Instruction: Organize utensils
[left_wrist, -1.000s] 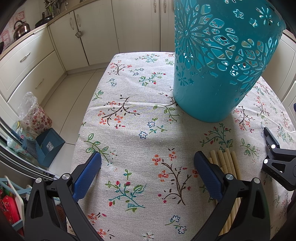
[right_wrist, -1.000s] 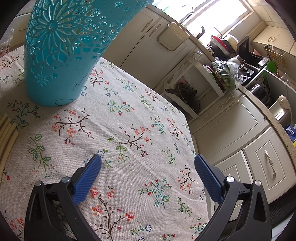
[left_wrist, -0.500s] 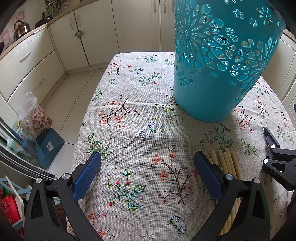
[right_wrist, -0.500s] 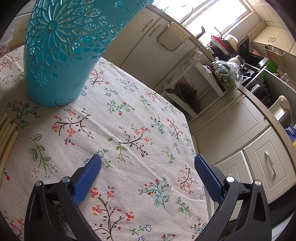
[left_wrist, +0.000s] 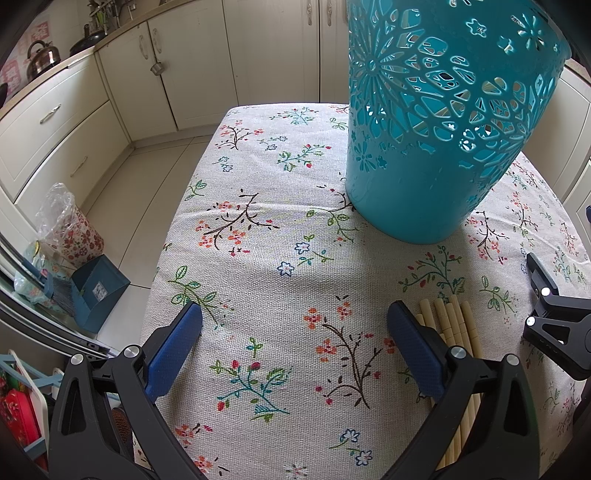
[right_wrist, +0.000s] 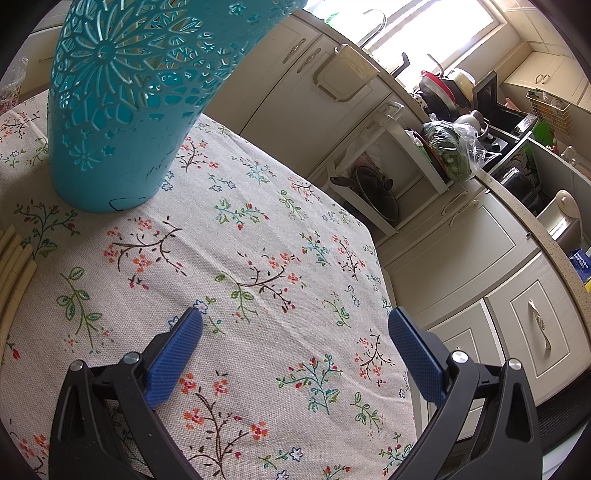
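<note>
Both left gripper (left_wrist: 293, 343) and right gripper (right_wrist: 295, 343) hover jaws apart, empty, over the floral tablecloth (left_wrist: 258, 206), chopsticks (left_wrist: 452, 325) bundled between them just right of the left fingers, teal holder (left_wrist: 436, 122) ahead, probably awaiting them.

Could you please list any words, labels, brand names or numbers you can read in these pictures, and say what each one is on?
None can be read with certainty.
White sticker on the blue dustpan on the floor: print too small to read.
Red-and-white sign on the wall behind the kettle: blurred.
Blue box on the counter: white lettering, too small to read.
Teal basket and chopsticks: no text.
</note>
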